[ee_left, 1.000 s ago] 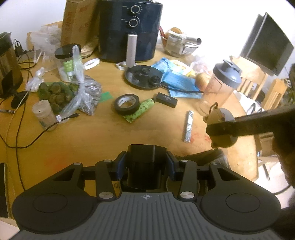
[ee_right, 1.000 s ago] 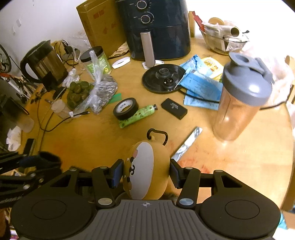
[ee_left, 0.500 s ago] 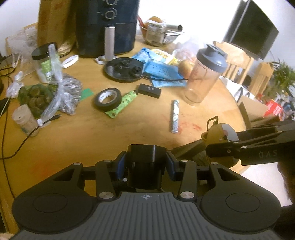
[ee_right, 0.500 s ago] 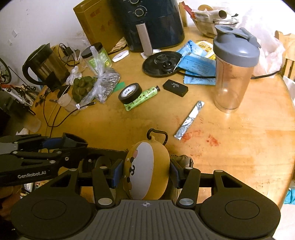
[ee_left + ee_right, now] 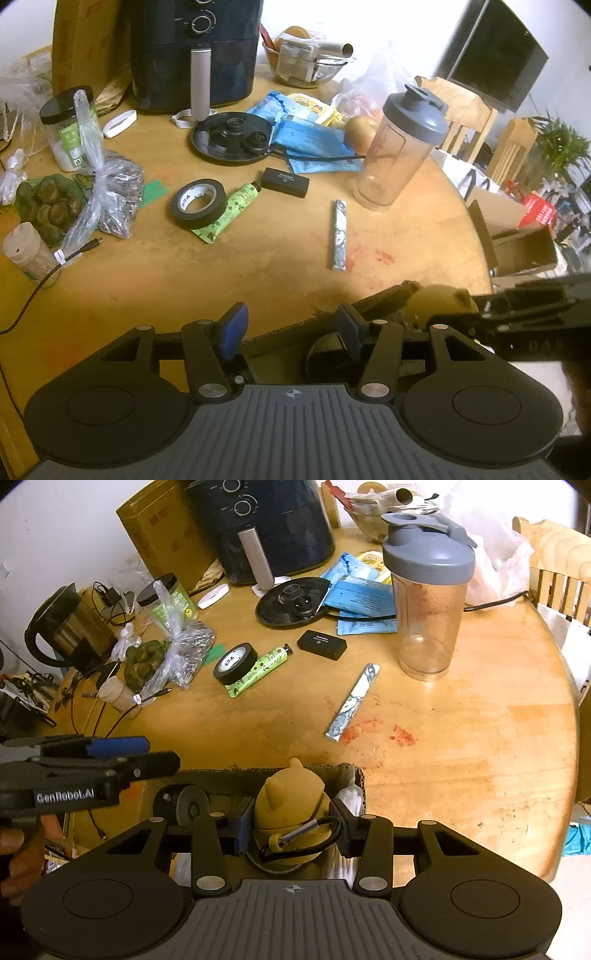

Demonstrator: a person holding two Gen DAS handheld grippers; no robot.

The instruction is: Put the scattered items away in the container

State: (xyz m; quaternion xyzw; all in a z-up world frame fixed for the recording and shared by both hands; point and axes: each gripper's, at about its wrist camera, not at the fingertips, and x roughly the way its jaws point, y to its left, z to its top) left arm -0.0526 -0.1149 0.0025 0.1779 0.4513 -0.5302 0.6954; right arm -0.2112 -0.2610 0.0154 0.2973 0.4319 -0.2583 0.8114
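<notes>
A cardboard box (image 5: 354, 771) sits at the table's near edge. My right gripper (image 5: 291, 823) hangs inside it, jaws closing, pads against a yellow animal toy (image 5: 291, 801) with a black carabiner; the toy's back and ears face away. In the left wrist view the toy (image 5: 439, 299) shows above the box rim (image 5: 388, 295). My left gripper (image 5: 291, 325) is over the box's left end, jaws opening with nothing between them. A dark round item (image 5: 186, 805) lies in the box. On the table lie a black tape roll (image 5: 198, 197), a green tube (image 5: 229, 212), a small black case (image 5: 284, 181) and a foil stick (image 5: 340, 234).
A shaker bottle (image 5: 399, 147) stands right of the loose items. At the back are an air fryer (image 5: 195, 55), a kettle base (image 5: 231, 138), blue packets (image 5: 310, 140) and a jar (image 5: 68, 125). Plastic bags (image 5: 110, 192), a cable (image 5: 37, 288) and a kettle (image 5: 62, 624) crowd the left.
The left gripper let go of the black cylinder it held and opened. The yellow toy turned over between the right fingers and sank into the box. Both hands drew toward the table's near edge.
</notes>
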